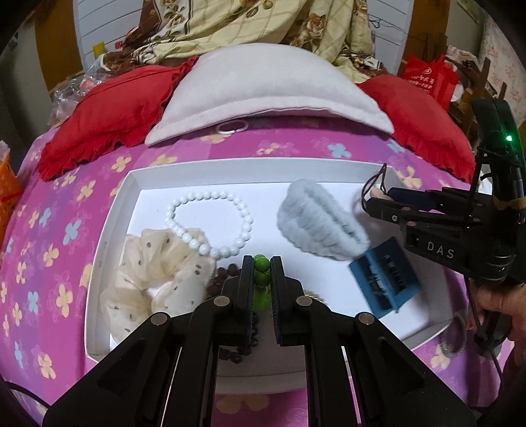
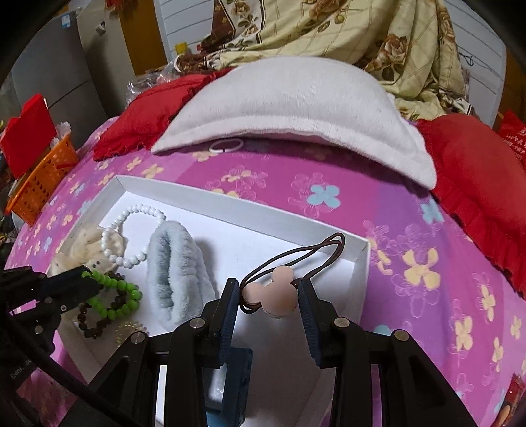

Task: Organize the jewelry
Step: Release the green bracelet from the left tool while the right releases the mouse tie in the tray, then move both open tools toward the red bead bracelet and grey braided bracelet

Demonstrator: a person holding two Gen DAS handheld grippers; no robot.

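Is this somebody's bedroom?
Most likely a bedroom. The white tray of jewelry sits on a pink flowered bedsheet, with a white pillow and a rumpled floral quilt behind it.

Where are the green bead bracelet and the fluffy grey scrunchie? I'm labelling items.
green bead bracelet (image 2: 113, 297): right wrist view, on its beads.
fluffy grey scrunchie (image 1: 317, 220): left wrist view, on its ribbed middle.
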